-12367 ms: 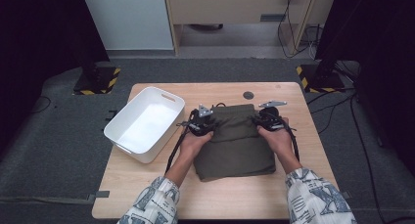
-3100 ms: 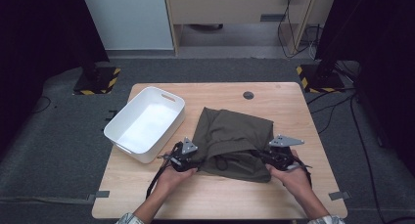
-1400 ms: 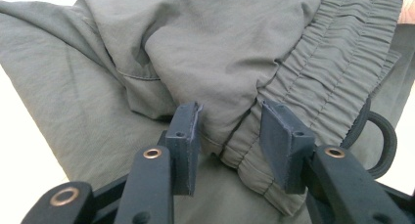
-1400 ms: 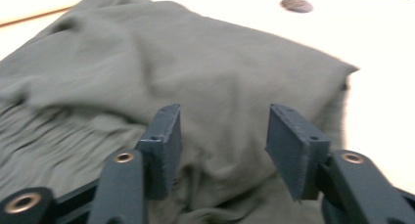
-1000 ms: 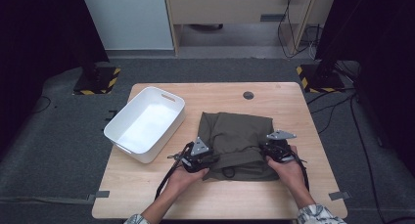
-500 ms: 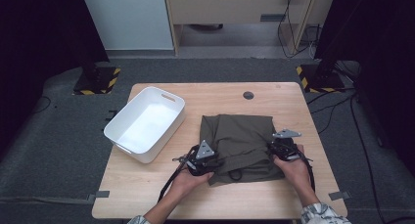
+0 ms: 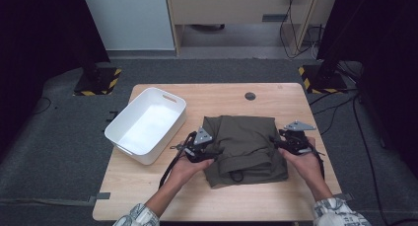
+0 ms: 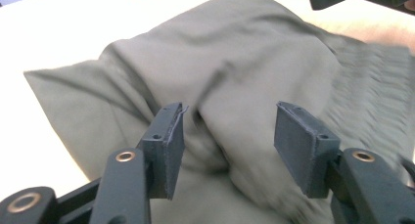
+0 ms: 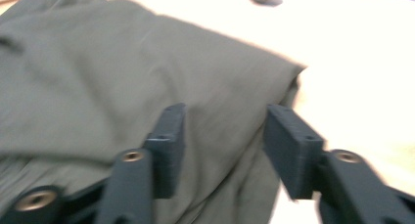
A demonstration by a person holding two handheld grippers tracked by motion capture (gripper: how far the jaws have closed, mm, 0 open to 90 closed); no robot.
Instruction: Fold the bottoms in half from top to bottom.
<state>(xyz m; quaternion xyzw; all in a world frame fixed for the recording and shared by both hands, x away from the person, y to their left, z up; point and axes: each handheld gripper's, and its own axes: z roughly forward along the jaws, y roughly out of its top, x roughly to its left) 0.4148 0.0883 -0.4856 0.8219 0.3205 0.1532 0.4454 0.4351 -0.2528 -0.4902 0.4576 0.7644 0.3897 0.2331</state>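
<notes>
High view: both forearms reach in from the tabletop's (image 7: 162, 186) near edge, one hand at each side of the olive cloth (image 7: 244, 142), which sits folded just right of center. The left gripper (image 7: 201, 148) is at the cloth's left edge, the right gripper (image 7: 291, 139) at its right edge. A white bin (image 7: 147, 125) sits near the left edge.

Left gripper view: jaws spread wide over a rumpled fold of cloth (image 8: 225, 82), nothing pinched.

Right gripper view: jaws also apart, hovering over the cloth's (image 9: 122, 87) folded edge, a bit blurry.
</notes>
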